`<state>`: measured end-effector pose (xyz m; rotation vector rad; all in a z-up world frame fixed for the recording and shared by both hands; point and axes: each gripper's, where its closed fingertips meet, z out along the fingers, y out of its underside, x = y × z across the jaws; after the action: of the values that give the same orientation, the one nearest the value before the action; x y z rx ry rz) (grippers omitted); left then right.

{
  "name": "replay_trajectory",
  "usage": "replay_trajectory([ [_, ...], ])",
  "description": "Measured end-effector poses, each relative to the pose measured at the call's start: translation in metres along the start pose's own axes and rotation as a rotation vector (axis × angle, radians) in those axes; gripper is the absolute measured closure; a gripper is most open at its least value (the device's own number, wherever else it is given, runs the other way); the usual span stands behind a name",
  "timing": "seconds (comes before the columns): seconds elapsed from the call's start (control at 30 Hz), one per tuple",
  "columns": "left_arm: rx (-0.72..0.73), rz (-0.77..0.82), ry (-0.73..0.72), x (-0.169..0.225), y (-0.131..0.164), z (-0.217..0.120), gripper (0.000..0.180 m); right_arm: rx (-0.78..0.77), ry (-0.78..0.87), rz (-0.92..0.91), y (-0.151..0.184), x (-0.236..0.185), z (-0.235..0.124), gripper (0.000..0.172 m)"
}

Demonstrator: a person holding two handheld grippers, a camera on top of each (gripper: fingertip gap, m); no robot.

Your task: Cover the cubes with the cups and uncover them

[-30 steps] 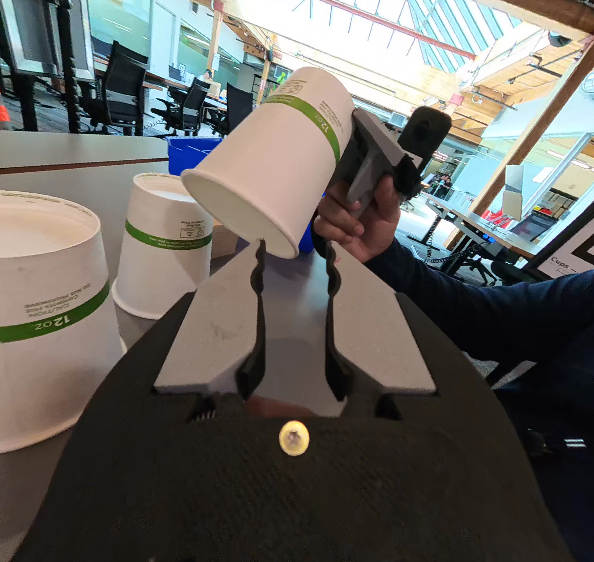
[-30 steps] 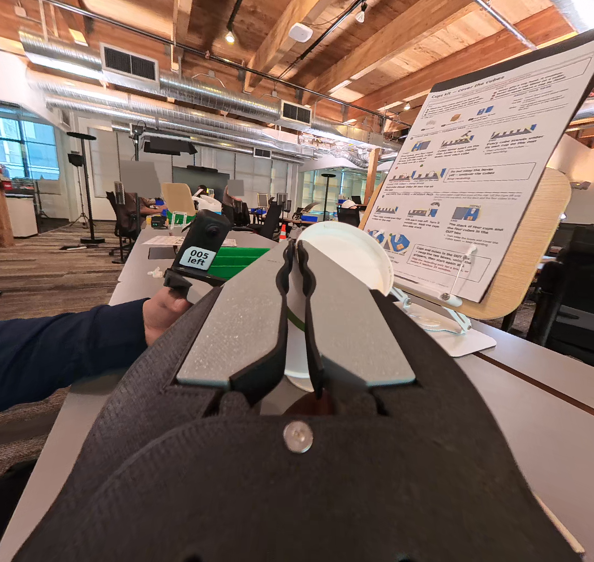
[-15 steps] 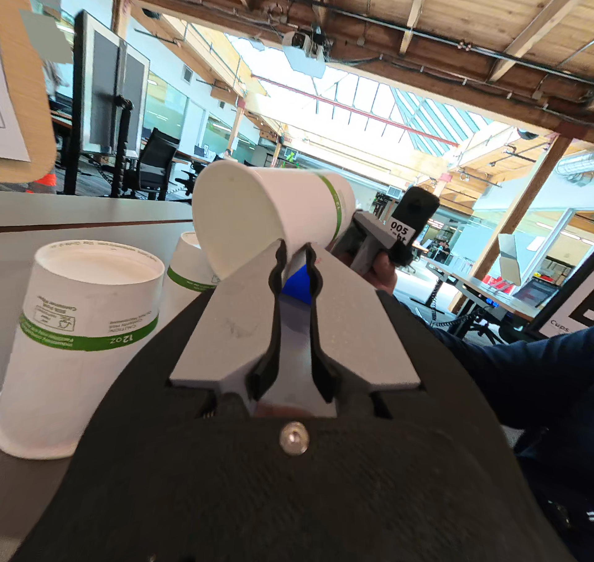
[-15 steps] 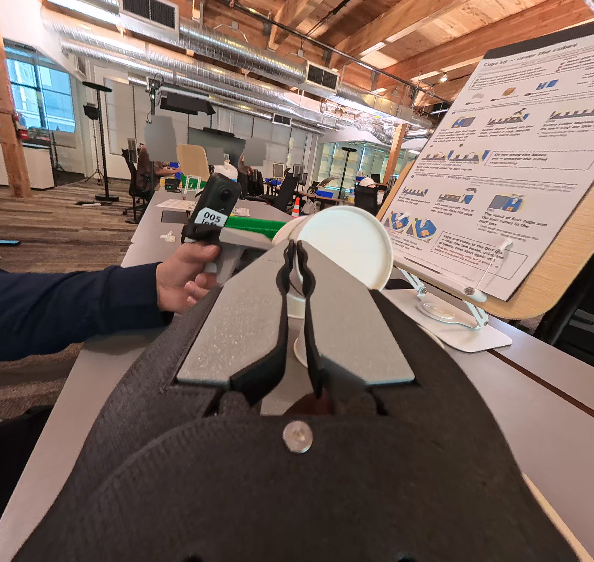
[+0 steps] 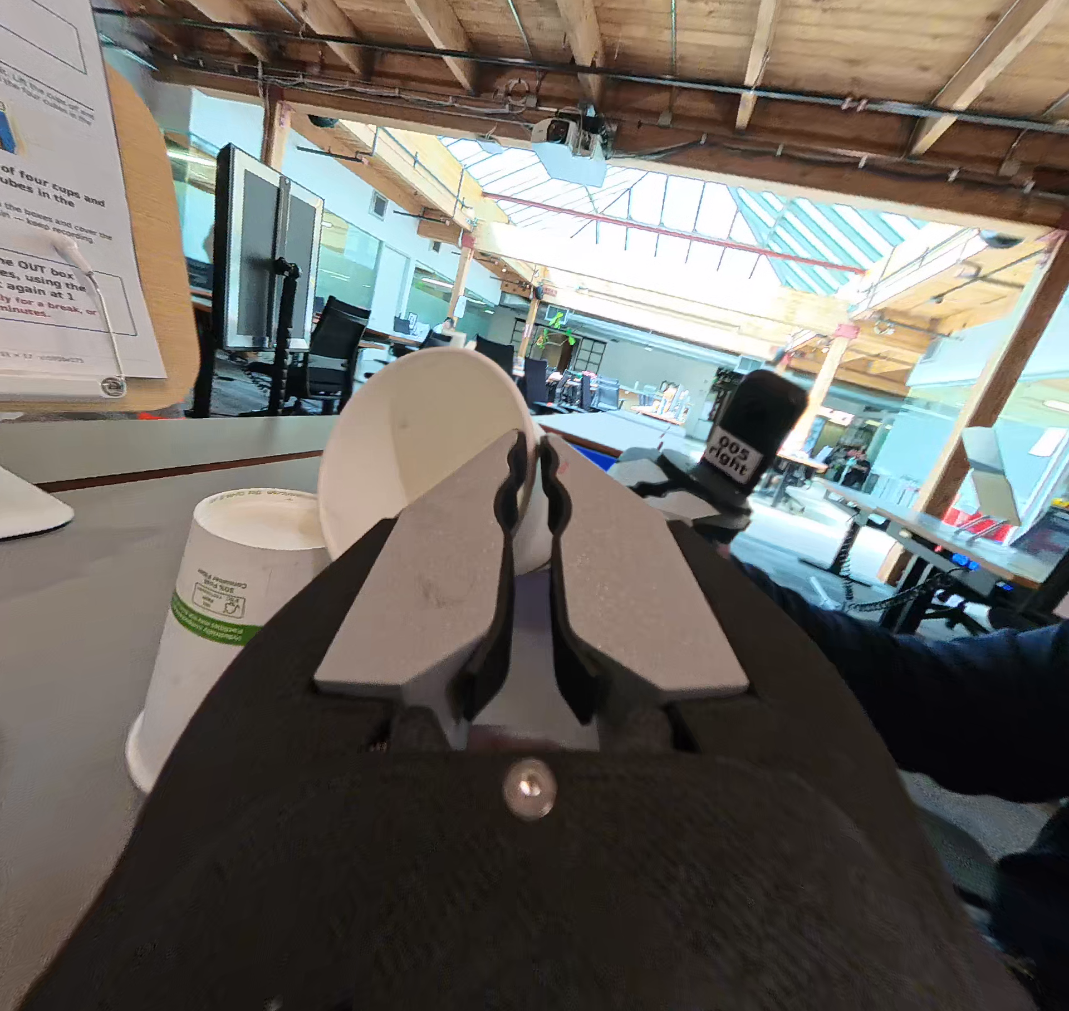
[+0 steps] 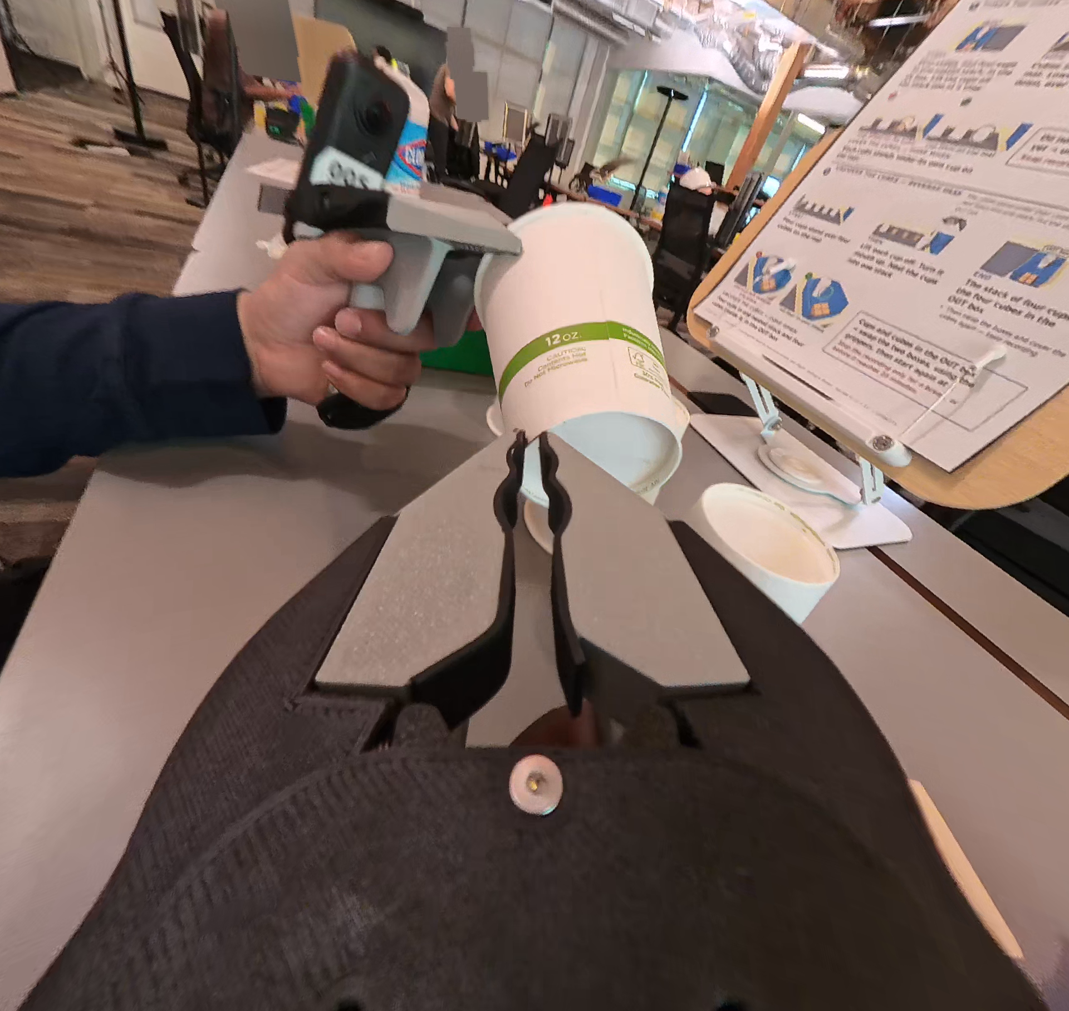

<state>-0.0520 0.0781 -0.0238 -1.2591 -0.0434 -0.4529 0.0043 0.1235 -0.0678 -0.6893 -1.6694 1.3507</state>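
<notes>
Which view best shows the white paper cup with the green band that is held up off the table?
The right wrist view: the white paper cup with the green band shows whole, side-on, tilted. The left wrist view shows only its open mouth and inside, partly behind the fingers.

Three white paper cups show. One cup point(image 6: 578, 324) hangs tilted in the air just beyond the right claw's tips. A second cup point(image 6: 772, 546) stands upside down on the table to the right of that claw. A third cup point(image 6: 535, 512) peeks from behind its fingertips. Two grippers, one instruction board point(image 6: 925, 220).
</notes>
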Motion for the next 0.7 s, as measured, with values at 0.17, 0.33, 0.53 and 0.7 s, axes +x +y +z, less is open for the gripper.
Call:
replay_trajectory([
  [0.17, -0.106, 0.193, 0.020, 0.015, 0.009, -0.002, 0.179, -0.102, 0.010, -0.008, 0.019, 0.003, 0.003, 0.170],
  [0.33, -0.117, 0.303, 0.162, 0.045, 0.007, -0.013, 0.180, -0.119, -0.138, 0.065, 0.021, -0.018, 0.003, 0.164],
  [0.53, -0.218, 0.438, 0.074, 0.031, 0.025, -0.010, 0.178, -0.257, -0.235, 0.013, 0.047, -0.040, 0.007, 0.148],
  [0.7, -0.347, 0.492, 0.100, 0.030, 0.048, -0.014, 0.179, -0.281, -0.350, 0.016, 0.050, -0.060, 0.001, 0.152],
])
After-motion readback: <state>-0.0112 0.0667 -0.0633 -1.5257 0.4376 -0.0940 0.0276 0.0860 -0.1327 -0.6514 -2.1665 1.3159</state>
